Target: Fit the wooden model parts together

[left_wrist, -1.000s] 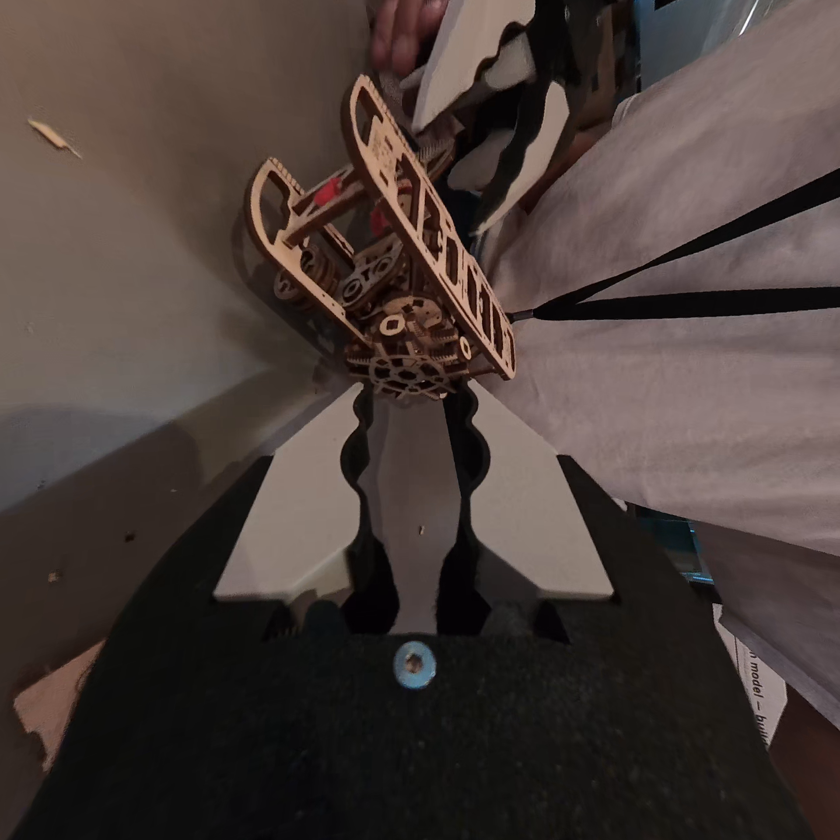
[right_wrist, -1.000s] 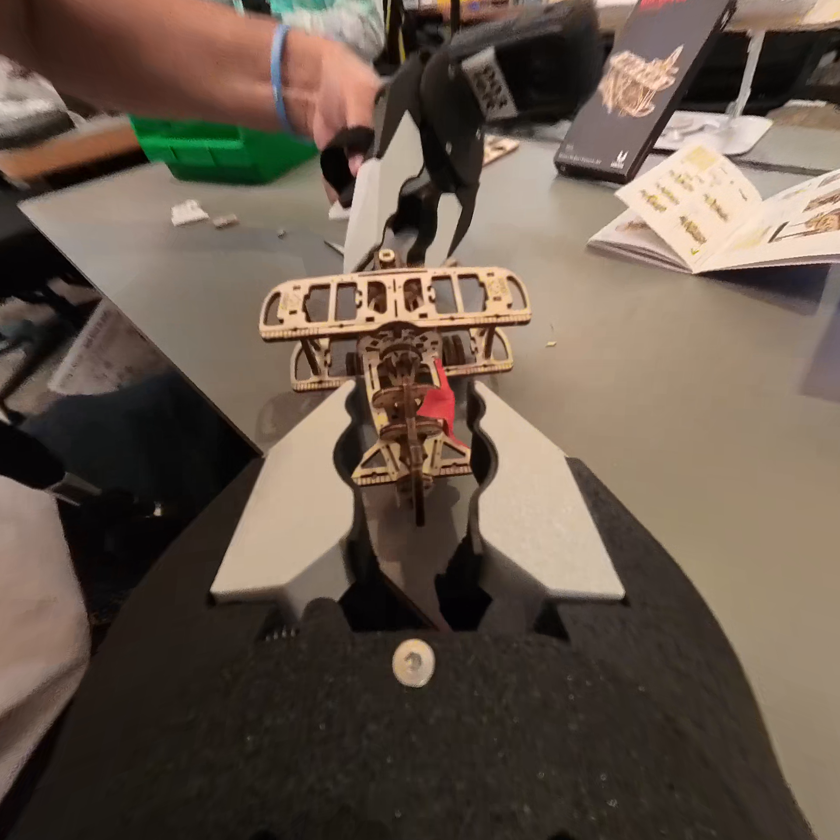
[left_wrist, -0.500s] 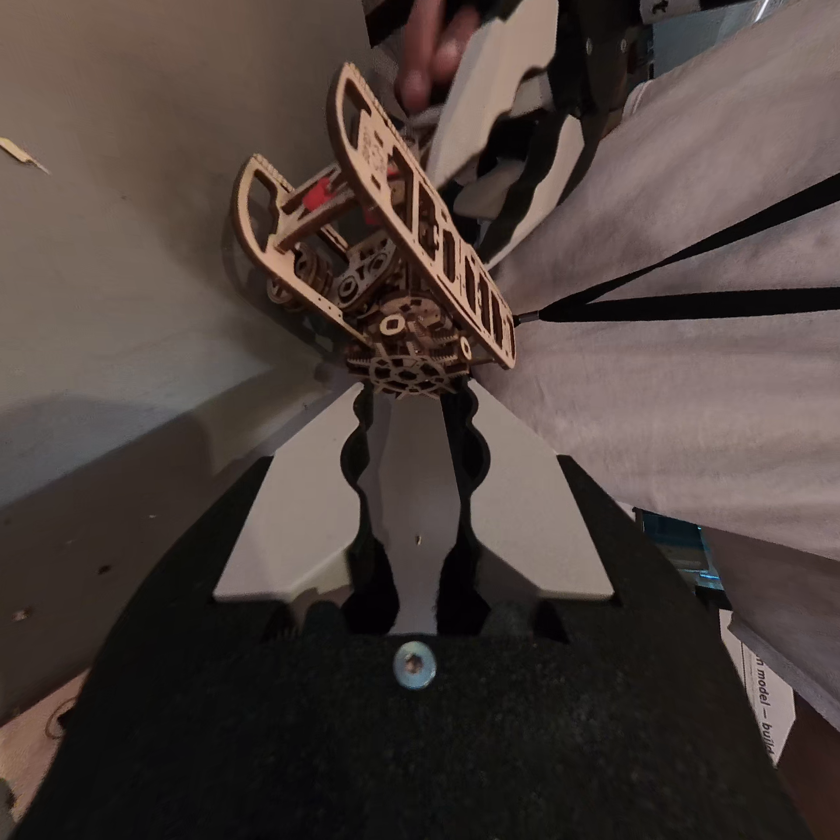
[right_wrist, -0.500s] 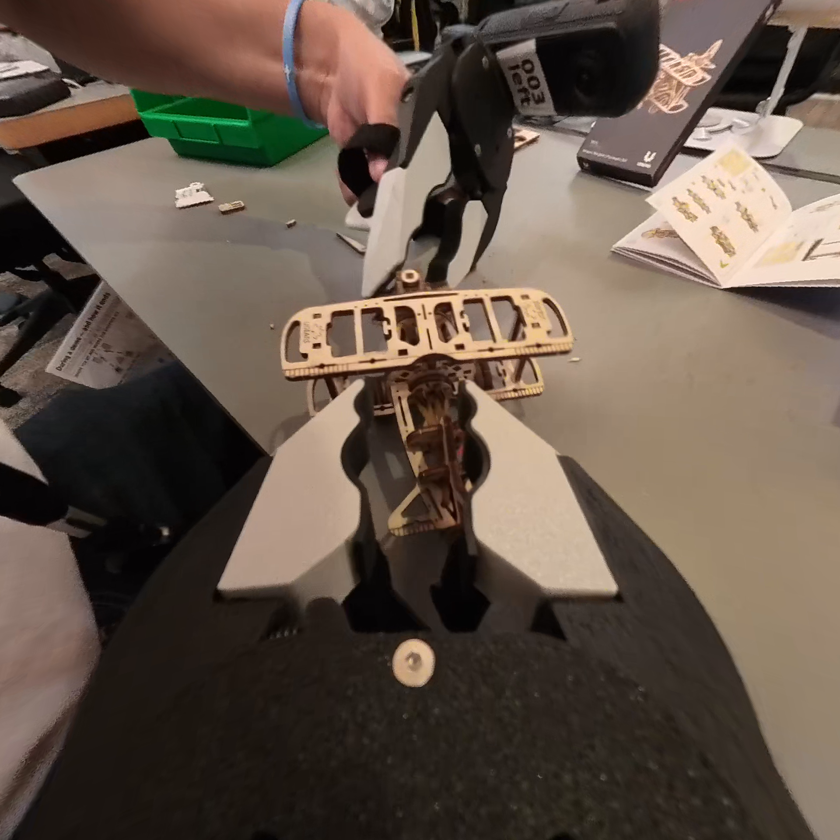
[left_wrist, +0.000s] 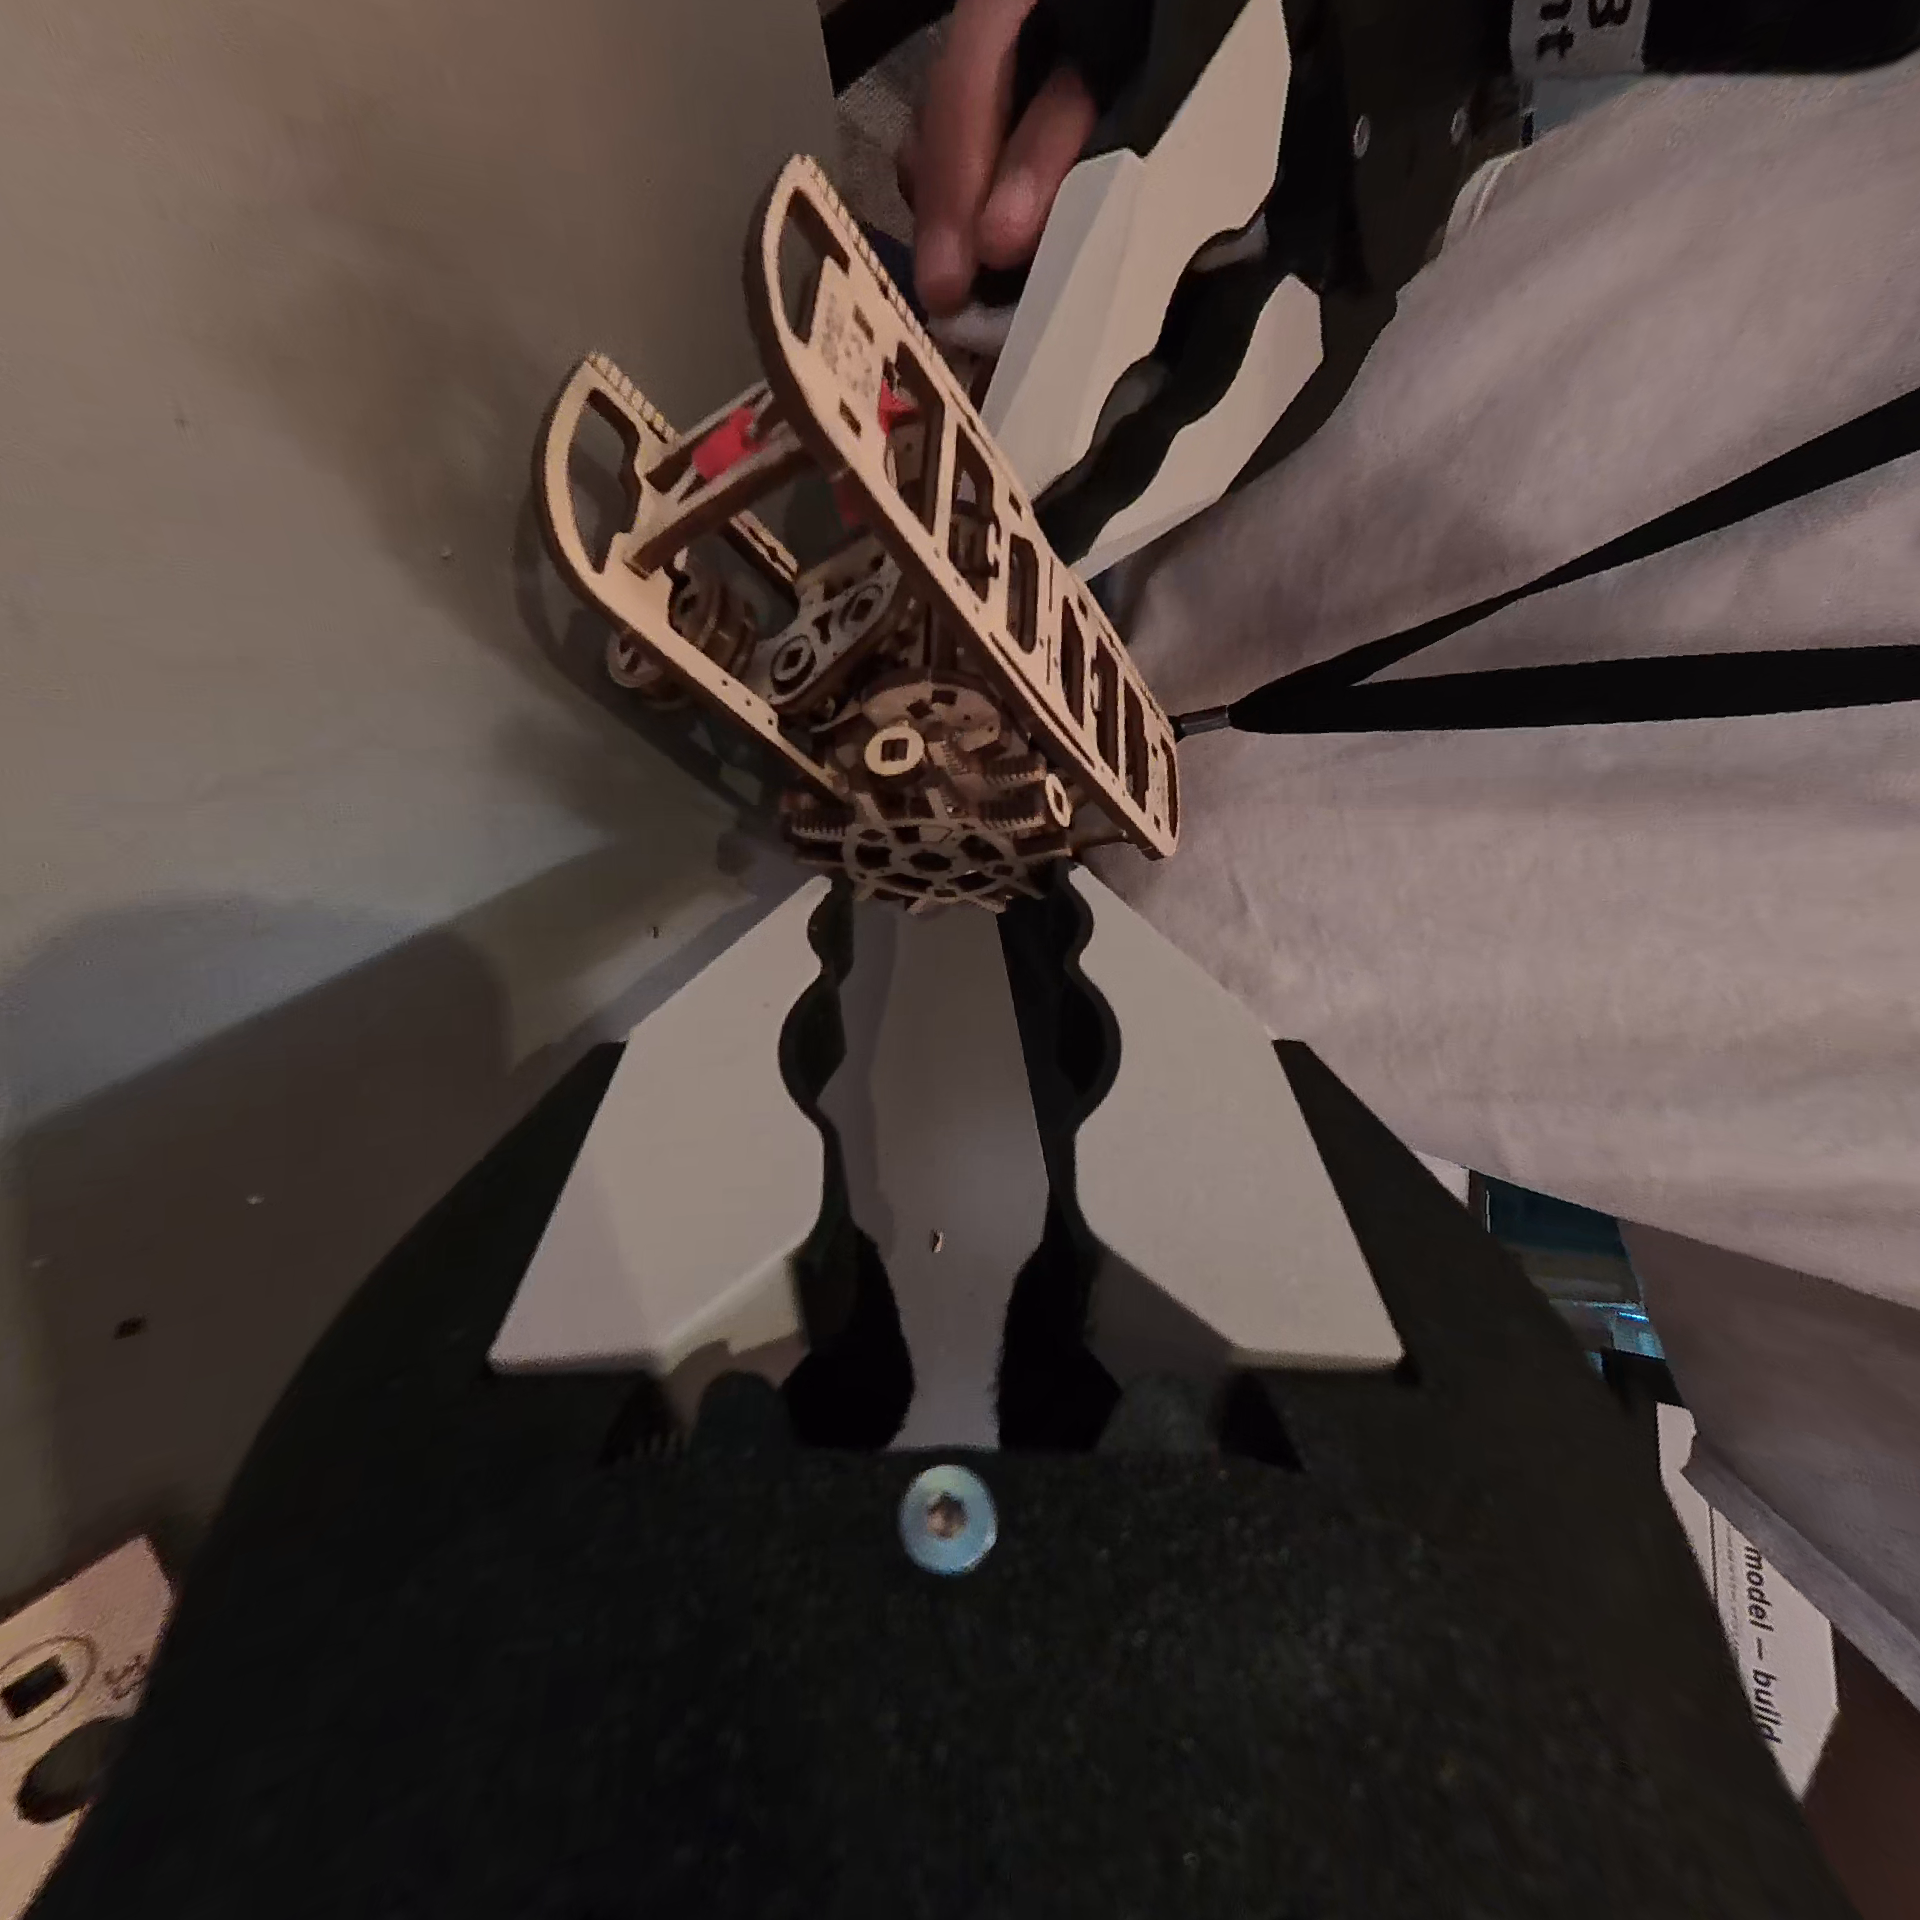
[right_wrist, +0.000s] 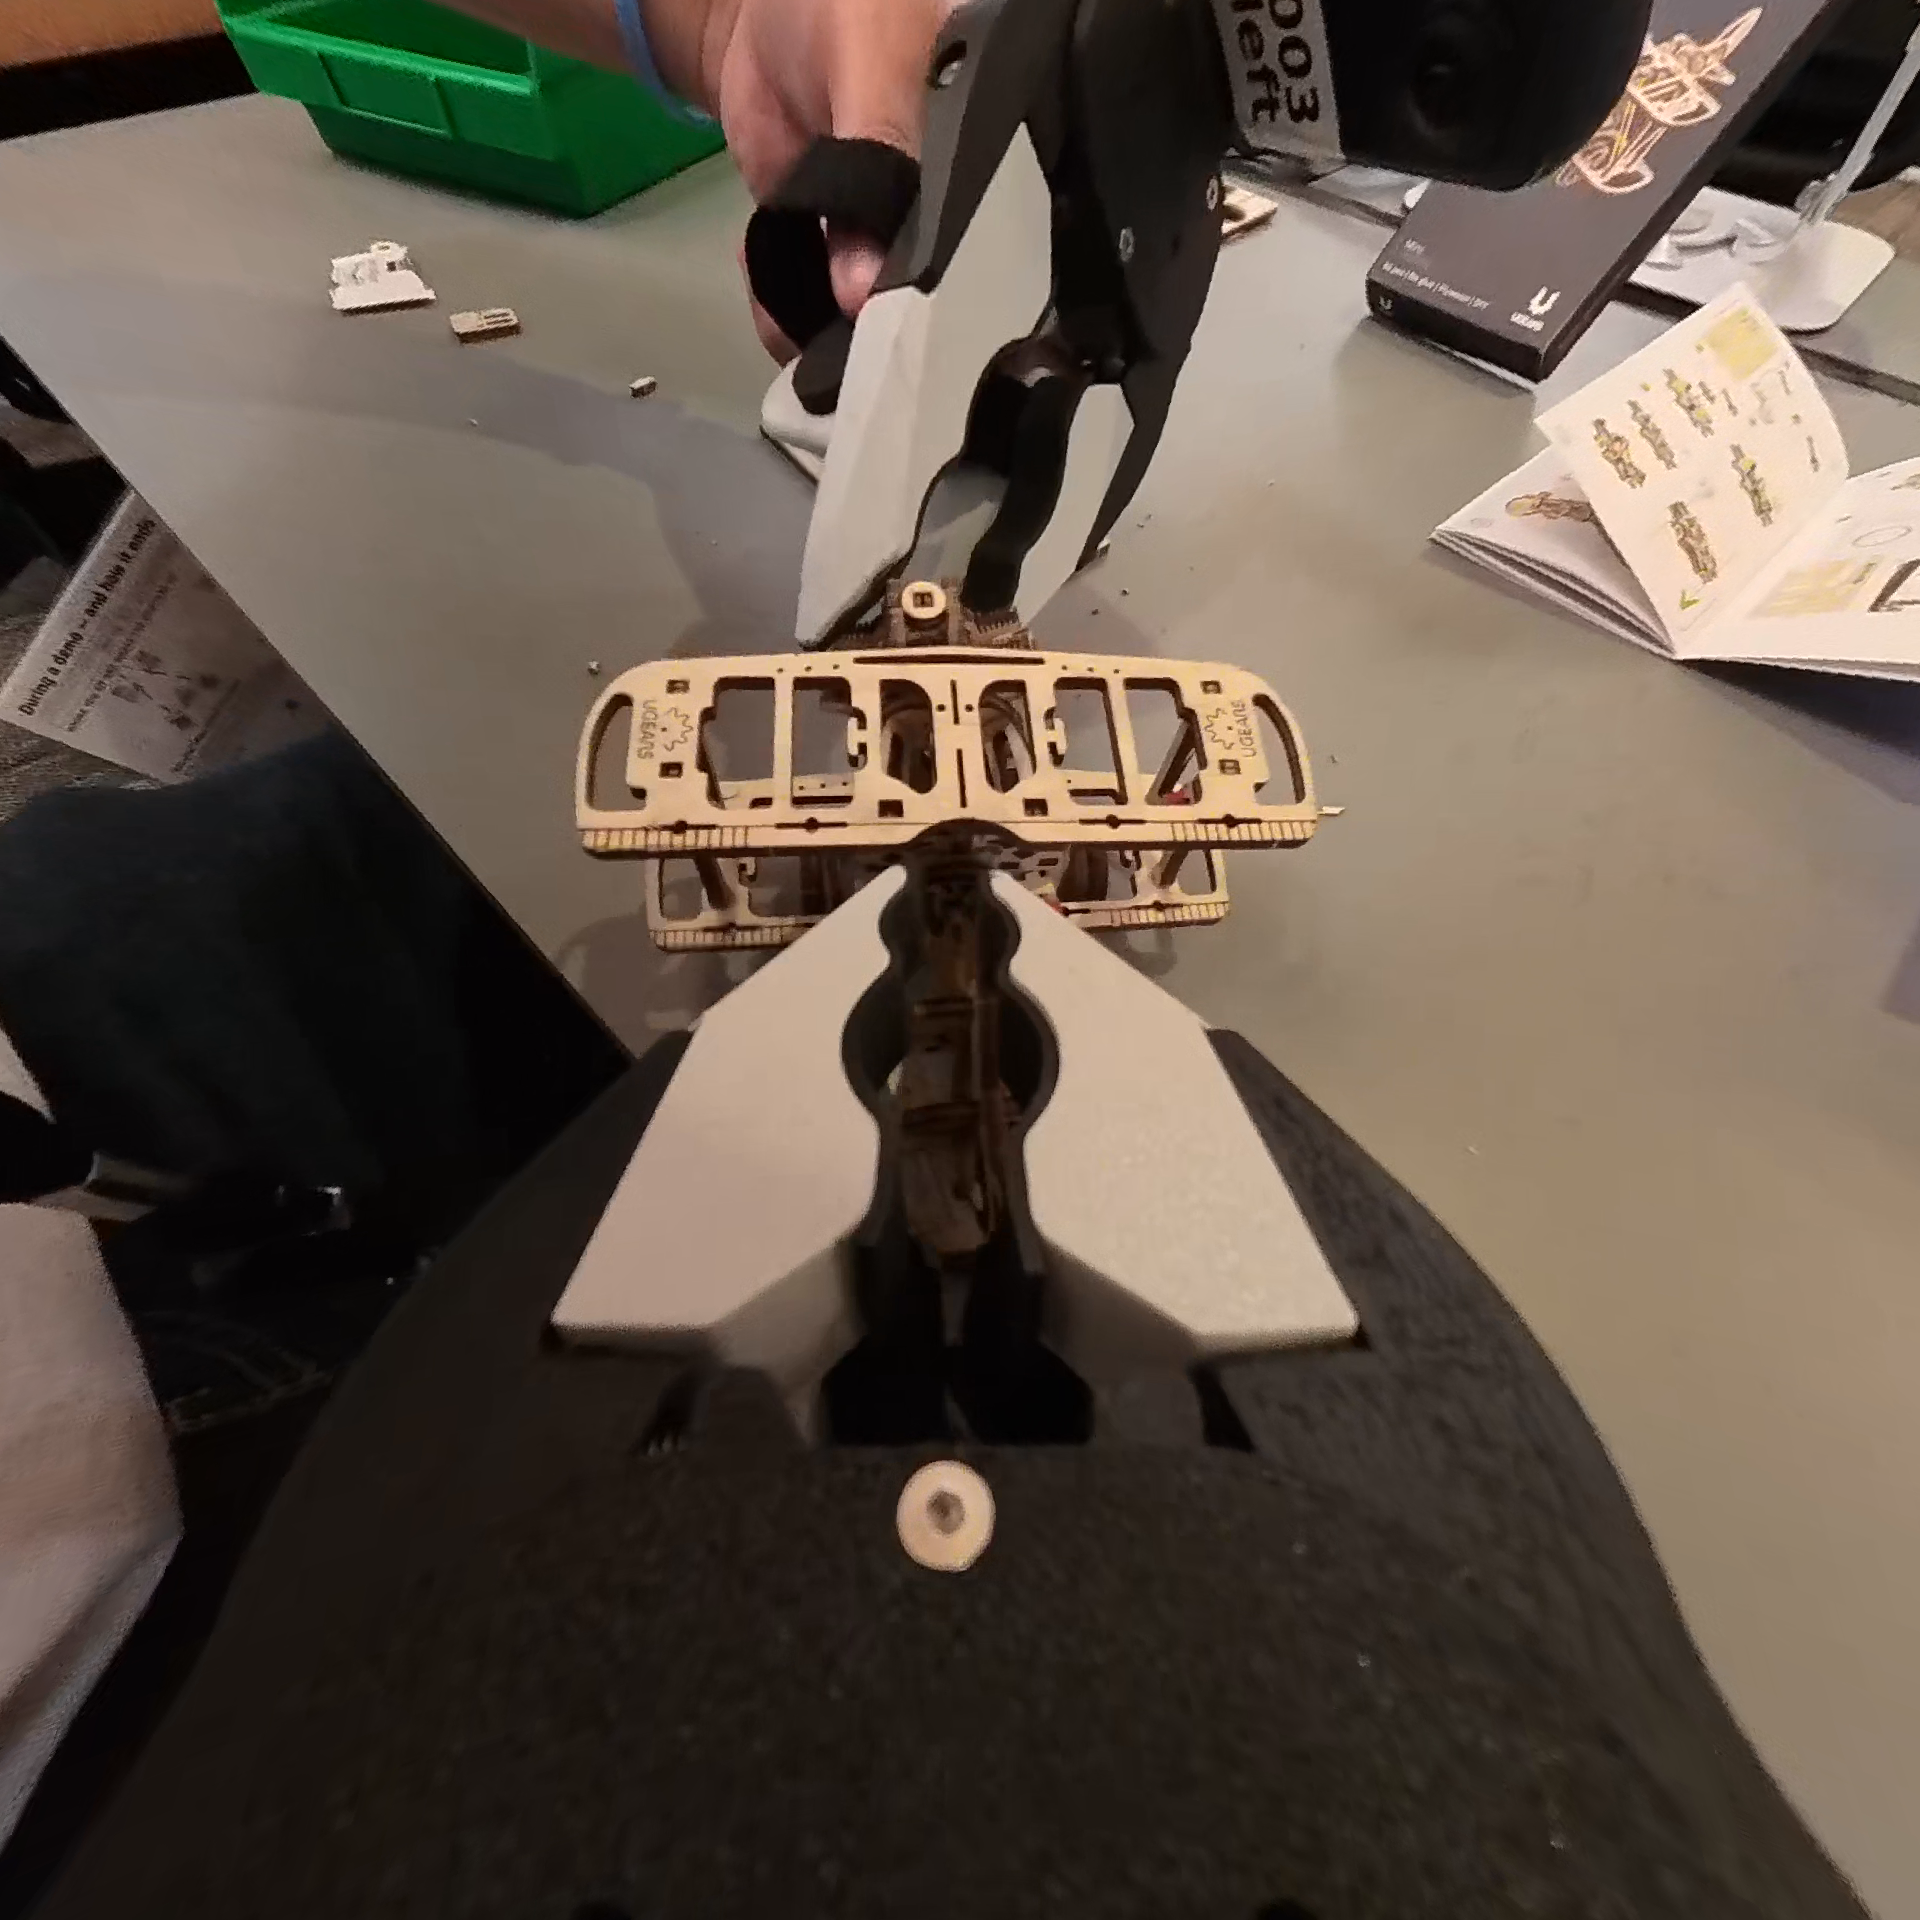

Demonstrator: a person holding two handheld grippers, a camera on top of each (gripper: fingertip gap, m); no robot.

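Between the two grippers, at the near edge of the grey table (right_wrist: pixel 1507 935), sits the wooden biplane model (right_wrist: pixel 940 764), its fuselage running lengthwise into the right gripper (right_wrist: pixel 951 940), whose jaws pinch the tail. The left gripper (right_wrist: pixel 914 613) meets the nose from the far side, jaws slightly spread around it, grip unclear. A booklet (right_wrist: pixel 1704 520) and a green bin (right_wrist: pixel 468 104) lie well apart.

left wrist view: dim, warm, shadowed | right wrist view: bright, even — edges fisheye-bent, top corner blurred
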